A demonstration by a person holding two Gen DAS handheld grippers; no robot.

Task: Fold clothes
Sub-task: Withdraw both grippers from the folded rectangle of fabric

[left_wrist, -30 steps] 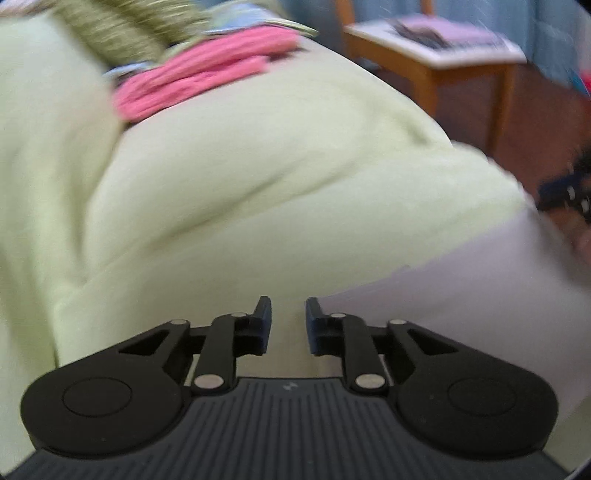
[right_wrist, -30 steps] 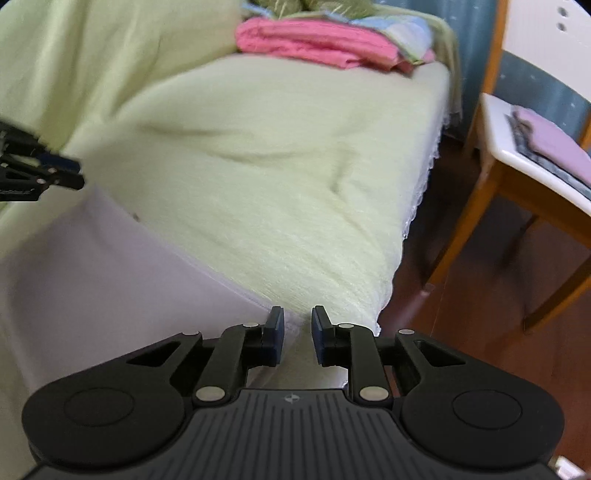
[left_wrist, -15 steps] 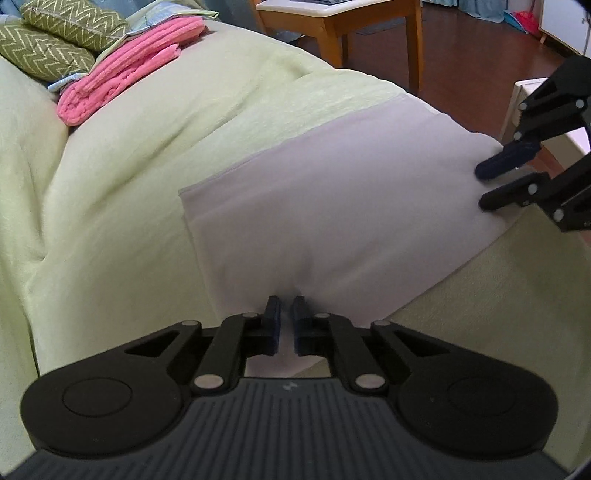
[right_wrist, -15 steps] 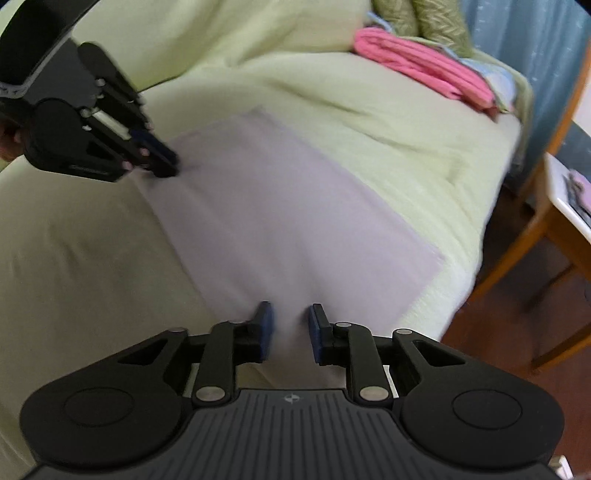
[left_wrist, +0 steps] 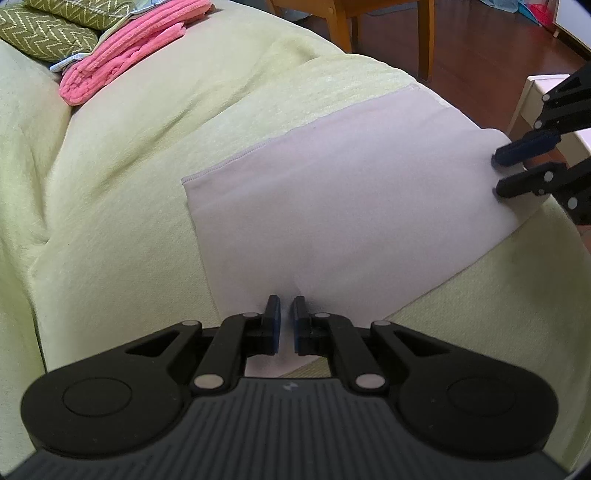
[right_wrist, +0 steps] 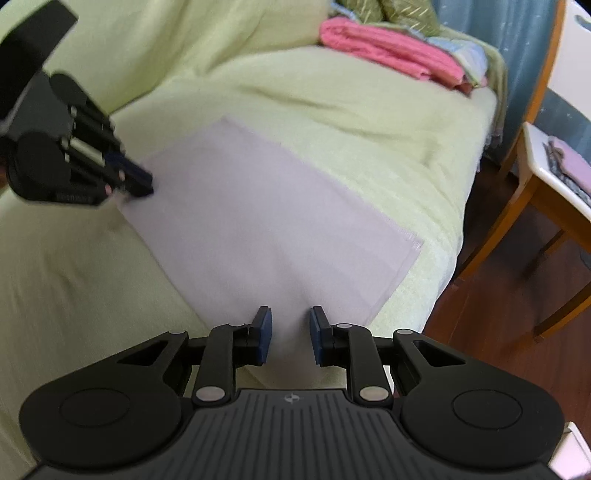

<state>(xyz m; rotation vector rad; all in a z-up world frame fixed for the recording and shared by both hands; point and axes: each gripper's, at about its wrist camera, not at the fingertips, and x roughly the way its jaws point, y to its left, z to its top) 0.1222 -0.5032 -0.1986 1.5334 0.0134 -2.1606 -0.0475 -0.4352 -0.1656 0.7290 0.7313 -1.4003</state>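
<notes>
**Lavender cloth flat on the bed, both grippers at its near edge**

On the pale green bed cover (left_wrist: pixel 155 122) the lavender cloth (left_wrist: pixel 332 192) lies spread as a smooth rectangle, and from my right-wrist view I can see layered edges stacked at its corner (right_wrist: pixel 410 243) by the bed's side, so it looks already doubled over. My left gripper (left_wrist: pixel 286 323) sits at one near corner, its jaws drawn almost together with only a thin slit between them; a small pucker of cloth runs up from the tips, so I judge it pinched on the fabric. My right gripper (right_wrist: pixel 287 334) is at the other near corner, jaws standing apart, cloth under the gap, nothing clamped.

I read that as one end anchored while the other is released or about to bite; these views fit either a fold just laid down or the next one being set up, and I won't call it.

Room to work: open green cover beyond the cloth, up to the pink folded towel (left_wrist: pixel 122 62) and the zigzag cushions (left_wrist: pixel 48 33) at the far end, well apart. To my right the cloth's corner comes close to the bed's edge, with the wooden chair (right_wrist: pixel 546 206) and floor just past it. Little margin there.
</notes>
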